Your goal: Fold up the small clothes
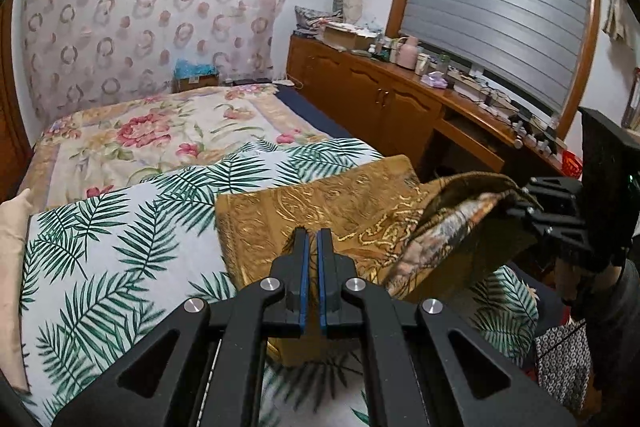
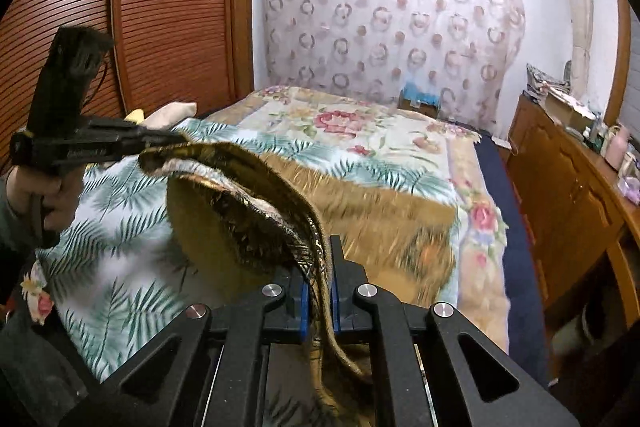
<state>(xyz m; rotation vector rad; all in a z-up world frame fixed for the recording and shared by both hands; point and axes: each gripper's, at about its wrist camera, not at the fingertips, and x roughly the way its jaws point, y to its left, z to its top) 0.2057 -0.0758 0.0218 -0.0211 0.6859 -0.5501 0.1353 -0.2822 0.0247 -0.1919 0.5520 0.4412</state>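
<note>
A gold brocade garment (image 1: 340, 211) lies on the palm-leaf sheet of the bed (image 1: 120, 247). In the left wrist view my left gripper (image 1: 313, 239) is shut, its blue pads pinching the garment's near edge. My right gripper (image 1: 524, 203) at the right holds a lifted corner, its patterned underside turned up. In the right wrist view my right gripper (image 2: 320, 263) is shut on that folded-over edge of the garment (image 2: 248, 203), which arcs left to my left gripper (image 2: 160, 143), also shut on it. The rest of the cloth (image 2: 380, 227) lies flat beyond.
A floral quilt (image 1: 160, 131) covers the far bed. A wooden cabinet (image 1: 380, 99) with cluttered top runs along the right under a shuttered window. A slatted wooden wardrobe (image 2: 160, 7) stands left of the bed. A beige pillow (image 1: 12, 247) lies at the left edge.
</note>
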